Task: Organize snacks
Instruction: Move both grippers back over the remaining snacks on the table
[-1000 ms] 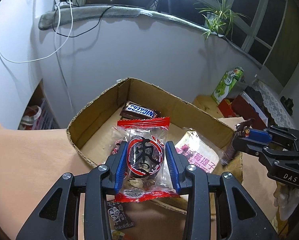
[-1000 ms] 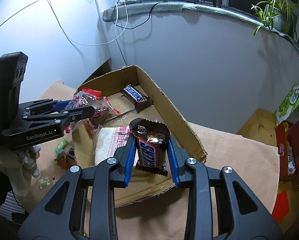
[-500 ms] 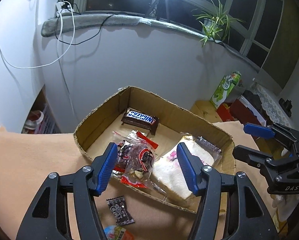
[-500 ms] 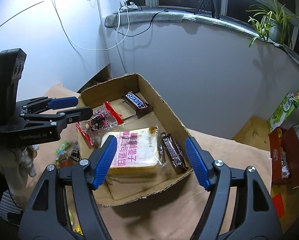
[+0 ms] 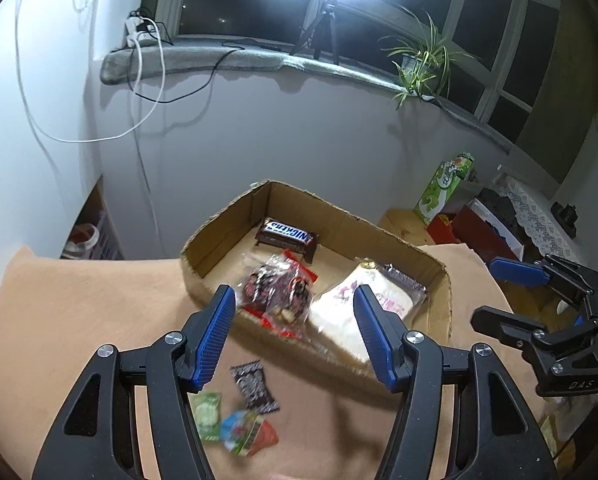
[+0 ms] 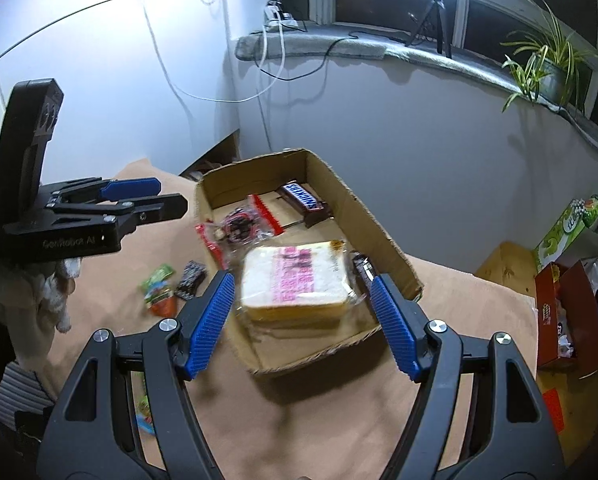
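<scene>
An open cardboard box (image 5: 403, 242) (image 6: 363, 208) sits on the tan cloth. In it lie a Snickers bar (image 5: 287, 234) (image 6: 305, 200), a red-trimmed clear candy pack (image 5: 277, 292) (image 6: 239, 226), a wrapped bread slice with pink print (image 5: 363, 300) (image 6: 299, 276) and a small dark bar (image 5: 403, 278) (image 6: 363, 268). My left gripper (image 5: 293, 336) is open and empty, above the box's near edge; it also shows in the right wrist view (image 6: 155, 196). My right gripper (image 6: 303, 324) is open and empty, over the box's near corner; it also shows in the left wrist view (image 5: 503, 296).
Loose snacks lie on the cloth outside the box: a dark wrapped candy (image 5: 255, 386) (image 6: 191, 280), a green packet (image 5: 207, 414) (image 6: 157, 276) and a colourful packet (image 5: 247, 432). A green carton (image 5: 445, 186) and a red box (image 6: 567, 300) stand to the right.
Both grippers opened and let go: the candy pack and the small dark bar dropped into the box. Both grippers then pulled back and up from the box.
</scene>
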Demonstrator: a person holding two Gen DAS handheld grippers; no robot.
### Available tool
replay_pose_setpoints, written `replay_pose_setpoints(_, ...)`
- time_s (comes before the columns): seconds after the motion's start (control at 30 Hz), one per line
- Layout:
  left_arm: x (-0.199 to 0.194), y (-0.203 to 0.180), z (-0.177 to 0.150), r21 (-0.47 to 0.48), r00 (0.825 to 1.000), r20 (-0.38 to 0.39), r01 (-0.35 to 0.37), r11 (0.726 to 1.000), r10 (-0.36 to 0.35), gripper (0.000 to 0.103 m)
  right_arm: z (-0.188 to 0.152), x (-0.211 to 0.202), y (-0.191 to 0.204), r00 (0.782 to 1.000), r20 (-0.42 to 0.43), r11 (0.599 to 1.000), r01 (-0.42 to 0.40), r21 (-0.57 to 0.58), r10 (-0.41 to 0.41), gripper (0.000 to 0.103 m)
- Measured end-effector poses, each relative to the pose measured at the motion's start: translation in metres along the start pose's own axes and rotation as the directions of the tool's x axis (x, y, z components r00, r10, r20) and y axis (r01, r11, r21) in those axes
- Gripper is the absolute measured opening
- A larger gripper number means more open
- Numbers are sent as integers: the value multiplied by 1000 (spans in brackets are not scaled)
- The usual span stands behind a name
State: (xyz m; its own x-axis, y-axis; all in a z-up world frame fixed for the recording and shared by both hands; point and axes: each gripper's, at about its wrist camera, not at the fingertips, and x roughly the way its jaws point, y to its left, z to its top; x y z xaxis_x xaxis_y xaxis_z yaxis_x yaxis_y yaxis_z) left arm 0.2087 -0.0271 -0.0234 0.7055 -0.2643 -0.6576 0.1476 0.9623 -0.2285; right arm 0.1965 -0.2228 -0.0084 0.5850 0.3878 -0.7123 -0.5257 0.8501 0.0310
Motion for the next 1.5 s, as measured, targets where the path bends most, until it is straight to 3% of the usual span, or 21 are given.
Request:
replay_pose_setpoints(0.43, -54, 27, -56, -21, 1000, 11, -6, 1000, 6, 61, -64, -31, 46, 1000, 9, 999, -30, 44, 30, 74)
replay_pose_setpoints(0.7, -58, 37, -109, -65, 1000, -29, 1, 998, -3, 60, -122, -26, 63, 1000, -19, 984, -3, 178, 7, 74)
replay_pose_setpoints(0.77, -54, 39, -121, -78, 999, -50, 4, 997, -8, 55, -134, -23, 63, 999, -32, 975, -2, 221, 9, 73)
replay_pose_setpoints(0.83, -51, 40, -130, -74, 997, -71, 6, 997, -11, 50, -143, -18, 62, 999, -48, 965, -5, 262, 19, 56)
replay_pose_setpoints(0.87, -50, 39, -133, -67, 997, -78, 0, 998, -6, 46, -148, -17, 61, 998, -53, 961, -5, 277, 20, 52)
replay_pose_setpoints(0.9, -49, 38, -136, -63, 996, -84, 1, 998, -7, 45, -150, -15, 61, 998, -56, 957, -6, 291, 23, 47)
replay_pose_setpoints(1.1, -44, 30, -153, -4, 993, -121, -4, 1000, 3, 39, -161, -6, 66, 996, -72, 942, -32, 333, 59, 43)
replay_pose_setpoints(1.5, -30, 23, -164, 65, 988, -145, -38, 997, 47, 35, -164, 13, 88, 993, -115, 958, 15, 286, 19, 42)
